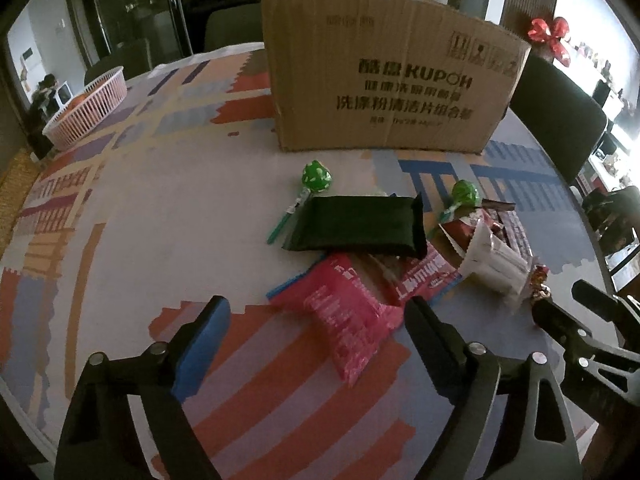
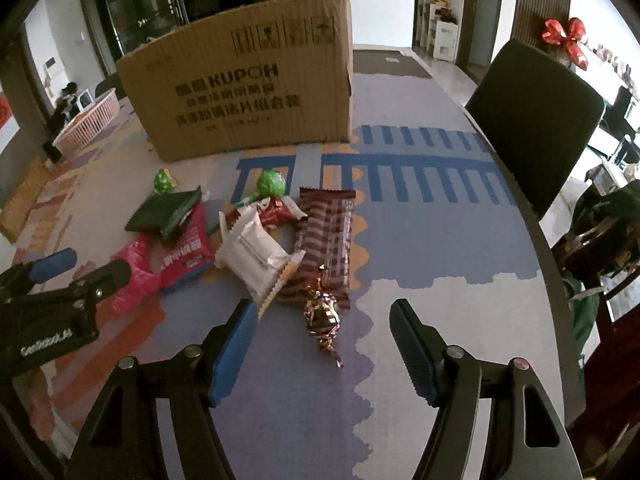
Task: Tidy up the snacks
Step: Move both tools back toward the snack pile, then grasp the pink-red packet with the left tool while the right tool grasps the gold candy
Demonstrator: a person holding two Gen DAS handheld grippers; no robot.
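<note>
Both the left hand-held gripper (image 1: 316,322) and the right hand-held gripper (image 2: 322,322) hang spread and empty over snacks (image 2: 256,256) heaped loose on the tabletop (image 1: 160,208) before a cardboard box (image 1: 384,76), sorting apparently not yet begun.

Two wrist views, angled down, sharing snack pile (image 1: 384,256)
</note>
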